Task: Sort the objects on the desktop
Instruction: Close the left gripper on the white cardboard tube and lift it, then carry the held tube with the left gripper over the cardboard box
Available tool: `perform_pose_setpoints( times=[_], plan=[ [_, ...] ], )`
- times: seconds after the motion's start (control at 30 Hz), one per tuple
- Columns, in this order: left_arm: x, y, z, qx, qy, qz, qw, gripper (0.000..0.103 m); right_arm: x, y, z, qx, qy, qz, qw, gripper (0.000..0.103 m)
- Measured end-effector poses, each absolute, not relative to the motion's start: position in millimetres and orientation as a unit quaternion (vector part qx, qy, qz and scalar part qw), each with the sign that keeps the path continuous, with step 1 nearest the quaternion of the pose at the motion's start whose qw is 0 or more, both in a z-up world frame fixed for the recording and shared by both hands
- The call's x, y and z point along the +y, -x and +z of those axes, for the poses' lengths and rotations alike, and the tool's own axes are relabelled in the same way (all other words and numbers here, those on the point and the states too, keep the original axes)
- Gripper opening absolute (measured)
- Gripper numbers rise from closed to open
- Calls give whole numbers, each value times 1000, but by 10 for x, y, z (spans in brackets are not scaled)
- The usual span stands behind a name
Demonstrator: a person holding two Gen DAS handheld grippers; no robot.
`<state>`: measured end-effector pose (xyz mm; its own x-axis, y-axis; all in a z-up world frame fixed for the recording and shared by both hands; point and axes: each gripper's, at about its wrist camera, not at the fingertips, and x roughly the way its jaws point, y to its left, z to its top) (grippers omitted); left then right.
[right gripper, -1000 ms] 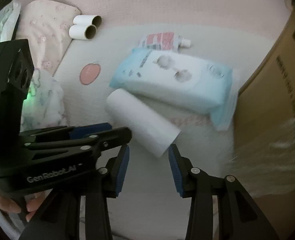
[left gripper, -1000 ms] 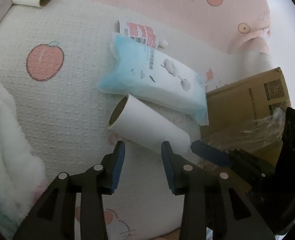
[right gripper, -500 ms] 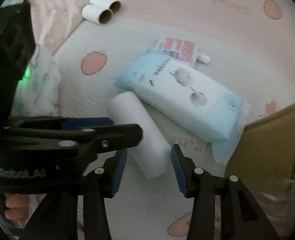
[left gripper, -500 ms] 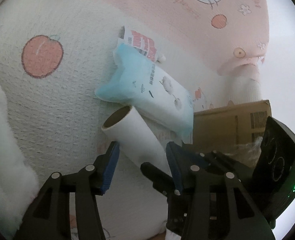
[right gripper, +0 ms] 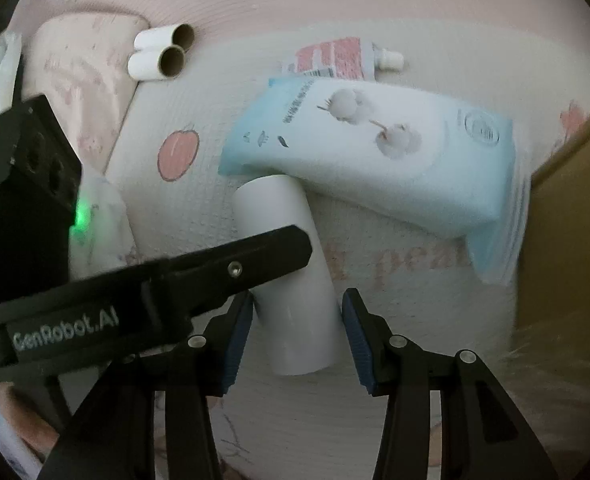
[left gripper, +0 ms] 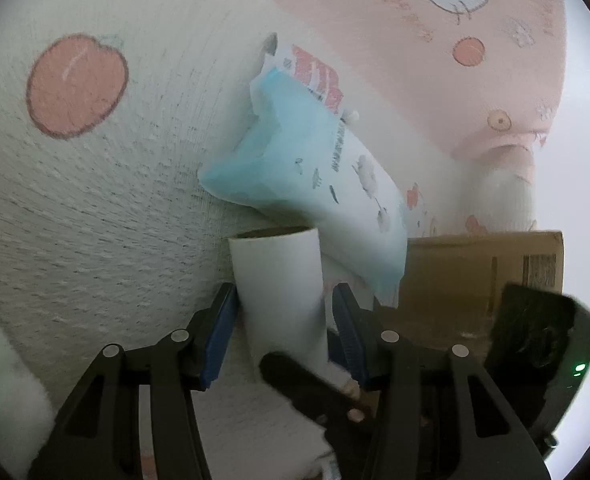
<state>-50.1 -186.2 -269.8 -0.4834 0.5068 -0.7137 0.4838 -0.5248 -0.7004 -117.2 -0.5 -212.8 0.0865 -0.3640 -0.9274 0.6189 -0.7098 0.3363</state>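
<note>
White cardboard roll (right gripper: 291,276) lies flat, far end tucked under blue-white wipes pack (right gripper: 379,160); red-printed tube (right gripper: 335,58) beyond it.

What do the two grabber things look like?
Both are black plastic. The right gripper has two fingers with ribbed blue pads and silver screws. The left gripper looks the same; from the right wrist its side shows white "GenRobot.AI" lettering and a green light.

The roll (right gripper: 291,276) lies partly under the wipes pack (right gripper: 375,152), pouch (right gripper: 335,58) behind.
</note>
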Motion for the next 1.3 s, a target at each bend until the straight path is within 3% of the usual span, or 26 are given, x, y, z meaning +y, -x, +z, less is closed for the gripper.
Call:
perform_pose_setpoints(
  times=[0.1, 0.4, 0.97, 1.17, 1.3],
  plan=[
    [-1875, 487, -2717, -500, 501, 706, 11, 51, 39, 1226, -2311, 55, -668, -649, 360, 46],
    [-1867, 498, -2719, -489, 507, 710, 10, 47, 99, 1117, -2273, 33, -661, -659, 356, 46],
    [-1791, 430, -2525, -473, 494, 729, 39, 47, -83, 821, -1977, 168, -610, -679, 373, 46],
    [-1768, 316, -2291, -471, 477, 740, 54, 47, -7, 752, -1739, 150, -586, -693, 392, 46],
    [-1660, 255, -2003, -416, 474, 774, 51, 47, 13, 687, -1550, 137, -568, -705, 402, 46]
  ],
)
